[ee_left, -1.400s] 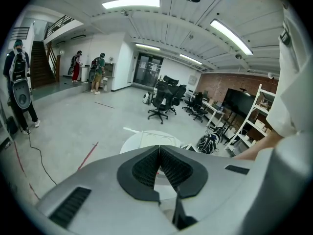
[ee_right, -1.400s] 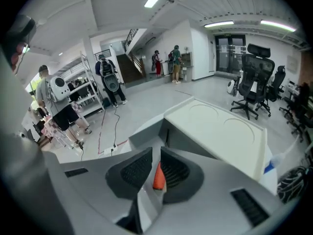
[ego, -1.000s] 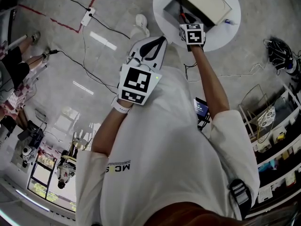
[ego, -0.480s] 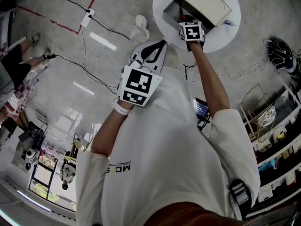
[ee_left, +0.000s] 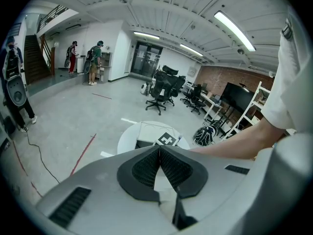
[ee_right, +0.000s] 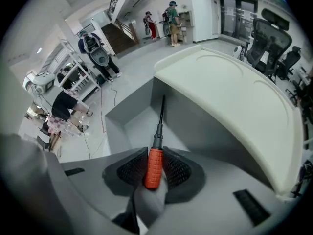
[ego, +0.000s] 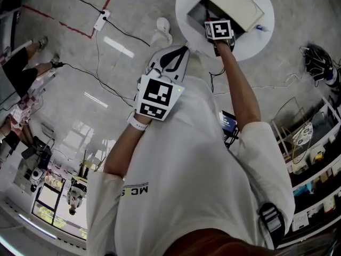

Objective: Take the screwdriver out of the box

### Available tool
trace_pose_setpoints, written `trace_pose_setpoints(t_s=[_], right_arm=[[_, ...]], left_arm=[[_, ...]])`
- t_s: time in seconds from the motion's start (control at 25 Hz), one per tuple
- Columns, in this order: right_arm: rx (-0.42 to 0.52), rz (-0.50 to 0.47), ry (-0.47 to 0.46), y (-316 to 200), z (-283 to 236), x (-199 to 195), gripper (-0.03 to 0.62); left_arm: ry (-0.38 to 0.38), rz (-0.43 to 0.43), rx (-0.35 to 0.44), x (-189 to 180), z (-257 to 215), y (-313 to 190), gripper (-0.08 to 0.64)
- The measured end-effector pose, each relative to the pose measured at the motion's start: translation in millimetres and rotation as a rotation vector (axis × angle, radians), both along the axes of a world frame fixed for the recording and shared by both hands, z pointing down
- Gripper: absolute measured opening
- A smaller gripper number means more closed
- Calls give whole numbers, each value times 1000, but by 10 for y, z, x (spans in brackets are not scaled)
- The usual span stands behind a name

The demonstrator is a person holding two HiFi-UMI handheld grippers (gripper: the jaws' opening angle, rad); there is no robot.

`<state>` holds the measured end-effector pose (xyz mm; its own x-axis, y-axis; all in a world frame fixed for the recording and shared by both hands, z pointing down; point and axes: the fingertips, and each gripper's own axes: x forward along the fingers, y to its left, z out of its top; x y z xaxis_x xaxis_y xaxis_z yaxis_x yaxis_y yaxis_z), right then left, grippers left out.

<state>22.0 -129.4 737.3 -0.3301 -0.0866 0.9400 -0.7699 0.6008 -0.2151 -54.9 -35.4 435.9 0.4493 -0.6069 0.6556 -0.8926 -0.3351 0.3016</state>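
1. Two jaws of the right gripper point(ee_right: 154, 166) pinched the orange-handled, black-shafted screwdriver point(ee_right: 157, 137), its tip inside the open grey box point(ee_right: 131, 115).
2. The left gripper point(ee_left: 159, 156), jaws pressed together, held nothing, well apart.
3. Grasp seemed done; lifting clear remained.

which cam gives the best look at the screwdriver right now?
Right gripper view: the screwdriver shows whole, orange handle clamped in the right gripper, black shaft pointing into the box. Head view: the right gripper covers it. Left gripper view: only the distant table, no screwdriver visible.
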Motion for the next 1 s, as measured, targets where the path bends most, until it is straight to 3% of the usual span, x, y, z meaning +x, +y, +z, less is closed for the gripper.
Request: trace_pose_setpoints(t_s=[0.68,1.0], right_arm=[[116,-131,7,164,-310,59,147],[162,-85,-49,207,-581,76,147]], left_arm=[[17,22,33,114,-54,77,12],[15,49,68,178,-172,87,12]])
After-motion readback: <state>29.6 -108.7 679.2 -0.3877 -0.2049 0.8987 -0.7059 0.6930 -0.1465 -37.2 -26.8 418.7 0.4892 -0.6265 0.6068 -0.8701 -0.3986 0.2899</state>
